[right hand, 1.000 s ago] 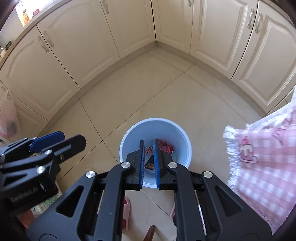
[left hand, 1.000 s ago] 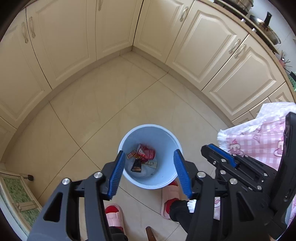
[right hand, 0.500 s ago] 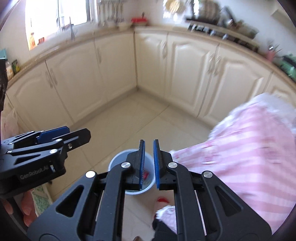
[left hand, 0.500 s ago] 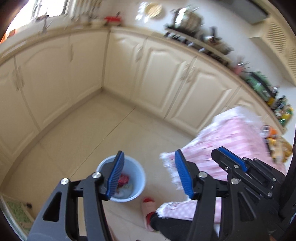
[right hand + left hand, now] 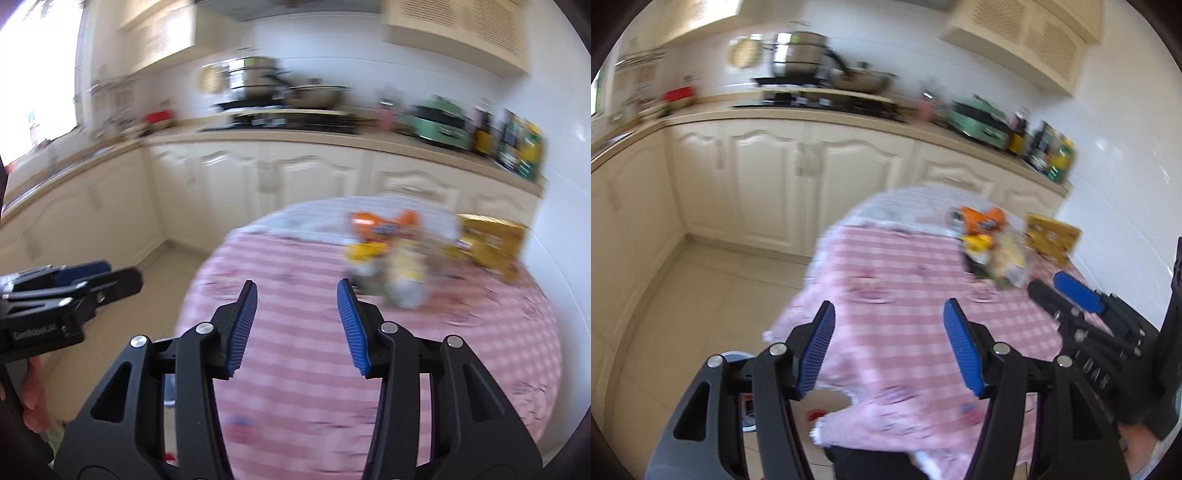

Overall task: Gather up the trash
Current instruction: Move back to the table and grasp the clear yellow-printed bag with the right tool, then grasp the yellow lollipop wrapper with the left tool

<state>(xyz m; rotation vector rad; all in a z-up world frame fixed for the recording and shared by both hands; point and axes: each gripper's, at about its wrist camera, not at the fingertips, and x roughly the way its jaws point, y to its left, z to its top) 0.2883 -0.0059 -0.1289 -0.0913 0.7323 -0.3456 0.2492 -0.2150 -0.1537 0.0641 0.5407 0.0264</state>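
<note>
Kitchen: cream cabinets (image 5: 303, 173) run along the back wall, pots on the hob; I am looking across a round table (image 5: 498, 332) under a pink checked cloth. Both views are smeared with motion blur.

Trash location: a cluster of wrappers (image 5: 388, 254) sits toward the far side of the table — an orange packet (image 5: 979, 221), something yellow, a pale crinkled bag. A yellow box (image 5: 491, 243) stands just right of the heap, near the wall.

Right gripper (image 5: 297, 325): jaws spread wide, nothing between them. Hangs over the near half of the cloth; the heap lies ahead and slightly right, well apart.

Left gripper (image 5: 888, 349): also spread, empty. The heap lies ahead and to its right, apart.

Bin: only a sliver of pale rim (image 5: 737, 356) shows behind the left finger, down on the floor beside the table.

Handling, my guess: light, soft foil or plastic, crushes easily, likely slick. I'd pinch a raised crimped edge or a fold rather than a flat face.

Box: stiffer card; whether it counts as trash, I cannot tell.

Risk: dragging one wrapper may scatter its neighbours or snag the cloth.
</note>
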